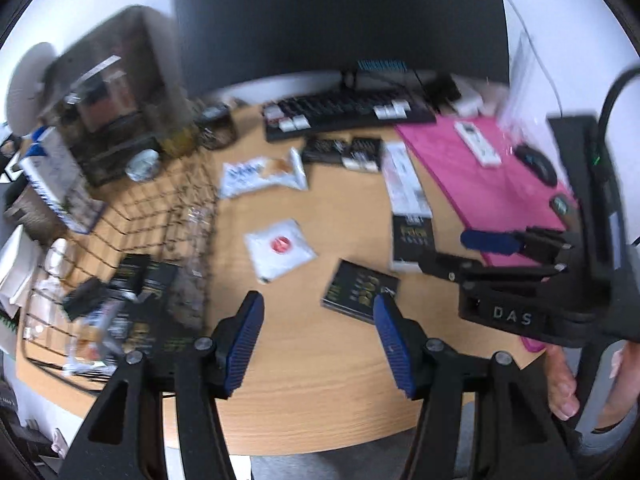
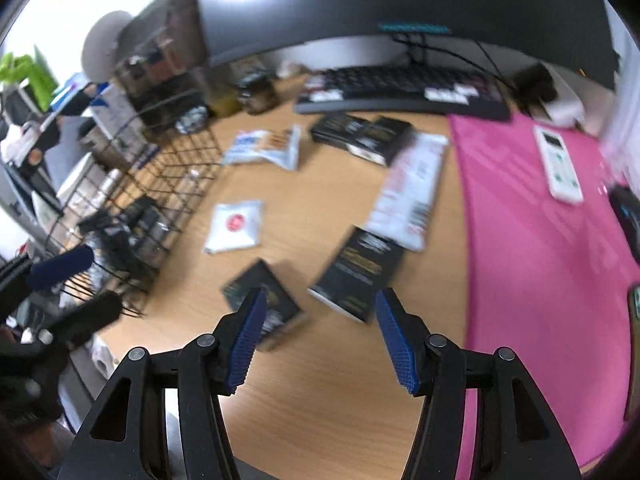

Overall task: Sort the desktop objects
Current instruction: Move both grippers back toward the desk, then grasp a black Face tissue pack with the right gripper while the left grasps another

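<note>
- The left tool (image 1: 318, 340) sits nearest the lens, blue pads spread and nothing between them, above bare wooden tabletop (image 1: 320, 400).
- The right tool (image 2: 318, 340) is likewise released, its pads apart with only tabletop between; the left pad overlaps the near corner of a small black box (image 2: 264, 304) in the view, but whether it touches I cannot tell.
- At the far left stands a black wire basket (image 1: 120, 240), holding several dark boxes and packets already.
- Just right of the basket, a white-and-blue snack packet (image 1: 264, 174) lies toward the back, and a white sachet with a red dot (image 1: 280, 248) lies nearer.
- Right of the sachet, the small black box rests flat, and beside it a larger black box with gold print (image 2: 360, 272).
- A long white packet (image 2: 412, 188) lies behind that, overlapping its far end.
- Two more black boxes (image 2: 364, 136) sit in front of the keyboard (image 2: 400, 88), under a dark monitor (image 1: 340, 20).
- At the right, a pink mat (image 2: 540, 240) carries a white remote (image 2: 558, 164) and a black mouse (image 1: 536, 164).
</note>
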{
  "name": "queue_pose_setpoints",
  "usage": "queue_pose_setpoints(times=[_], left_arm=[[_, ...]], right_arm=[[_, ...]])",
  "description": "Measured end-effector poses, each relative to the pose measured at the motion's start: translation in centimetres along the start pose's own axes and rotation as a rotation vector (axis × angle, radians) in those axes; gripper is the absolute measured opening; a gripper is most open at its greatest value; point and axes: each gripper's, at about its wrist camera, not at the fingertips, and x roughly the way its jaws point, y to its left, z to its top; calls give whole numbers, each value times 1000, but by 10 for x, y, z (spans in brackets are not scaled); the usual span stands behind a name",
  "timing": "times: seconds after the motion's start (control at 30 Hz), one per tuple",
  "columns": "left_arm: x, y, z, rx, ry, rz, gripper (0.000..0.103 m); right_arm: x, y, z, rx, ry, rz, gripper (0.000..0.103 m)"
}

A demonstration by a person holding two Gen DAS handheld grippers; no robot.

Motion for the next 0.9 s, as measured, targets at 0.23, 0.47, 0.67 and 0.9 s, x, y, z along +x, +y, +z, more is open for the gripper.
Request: queue_pose_setpoints(times=[0.23, 0.47, 0.67, 0.9], left_arm=[[52, -10, -3, -5, 125, 3, 63], [69, -1, 1, -32, 155, -1, 63], [76, 8, 1, -40, 176, -6, 63], [82, 19, 1, -60, 191, 7, 63]], right_arm=[[26, -17, 0, 28, 51, 5, 57], [45, -19, 21, 62, 55, -6, 57], [73, -11, 32, 51, 91, -47, 58], [70, -1, 26, -20, 78, -99, 48]])
